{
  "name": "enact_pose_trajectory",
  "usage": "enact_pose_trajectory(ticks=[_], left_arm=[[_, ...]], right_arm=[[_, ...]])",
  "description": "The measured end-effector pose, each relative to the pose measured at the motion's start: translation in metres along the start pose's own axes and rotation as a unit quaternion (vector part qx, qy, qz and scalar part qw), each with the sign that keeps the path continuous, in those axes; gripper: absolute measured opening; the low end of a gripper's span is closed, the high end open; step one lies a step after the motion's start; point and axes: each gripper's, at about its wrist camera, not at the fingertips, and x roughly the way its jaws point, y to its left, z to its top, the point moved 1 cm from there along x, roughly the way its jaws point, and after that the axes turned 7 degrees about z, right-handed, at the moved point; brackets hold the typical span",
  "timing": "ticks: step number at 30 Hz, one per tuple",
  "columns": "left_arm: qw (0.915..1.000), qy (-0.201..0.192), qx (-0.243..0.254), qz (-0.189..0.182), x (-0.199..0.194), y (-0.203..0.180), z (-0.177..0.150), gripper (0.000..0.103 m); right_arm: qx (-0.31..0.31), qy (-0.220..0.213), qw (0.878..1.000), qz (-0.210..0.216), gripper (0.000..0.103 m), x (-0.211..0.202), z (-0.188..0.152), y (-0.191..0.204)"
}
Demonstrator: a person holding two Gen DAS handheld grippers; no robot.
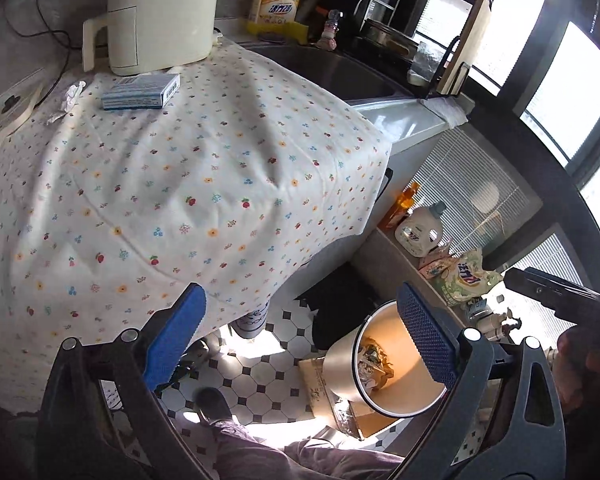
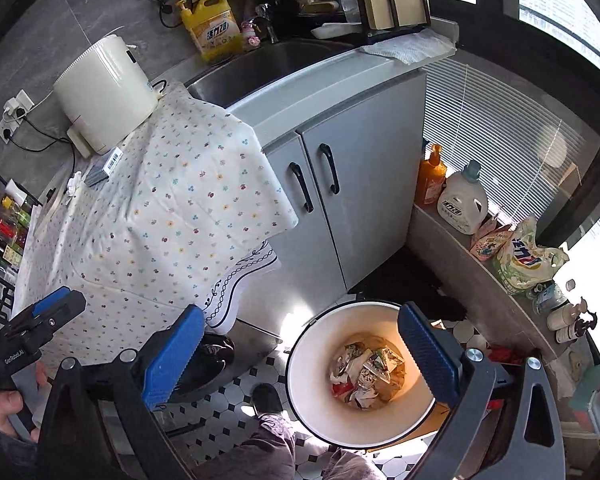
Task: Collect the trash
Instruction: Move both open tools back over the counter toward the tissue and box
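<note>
A small home kitchen. A steel sink (image 2: pixel 268 66) is set in a grey cabinet (image 2: pixel 340 184) with two black-handled doors, and a yellow dish-soap jug (image 2: pixel 212 26) stands behind it beside a dish rack (image 2: pixel 384 0). A cream appliance (image 2: pixel 104 92) sits on a bench draped in a flowered cloth (image 2: pixel 160 216), plugged in at wall sockets (image 2: pixel 16 110). Detergent bottles (image 2: pixel 462 196) line a ledge below windows with blinds (image 2: pixel 492 120). The floor (image 2: pixel 236 392) is black-and-white tile, with a round bin (image 2: pixel 312 384) of scraps.
</note>
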Motion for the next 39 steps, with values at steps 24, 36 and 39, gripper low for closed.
enact_pose_trajectory(ticks=[24, 36, 39], left_arm=[[0.9921, -0.065, -0.100, 0.039, -0.001, 0.224, 0.070, 0.095], [0.9923, -0.055, -0.106, 0.033, 0.018, 0.284, 0.093, 0.095], [0.9919, -0.051, -0.111, 0.036, 0.026, 0.284, 0.096, 0.095]], right_arm=[[-0.093, -0.028, 0.995, 0.030, 0.095, 0.096, 0.061, 0.203], [-0.086, -0.042, 0.995, 0.026, 0.095, 0.122, 0.084, 0.260], [-0.098, -0.055, 0.993, 0.030, 0.095, 0.122, 0.088, 0.266]])
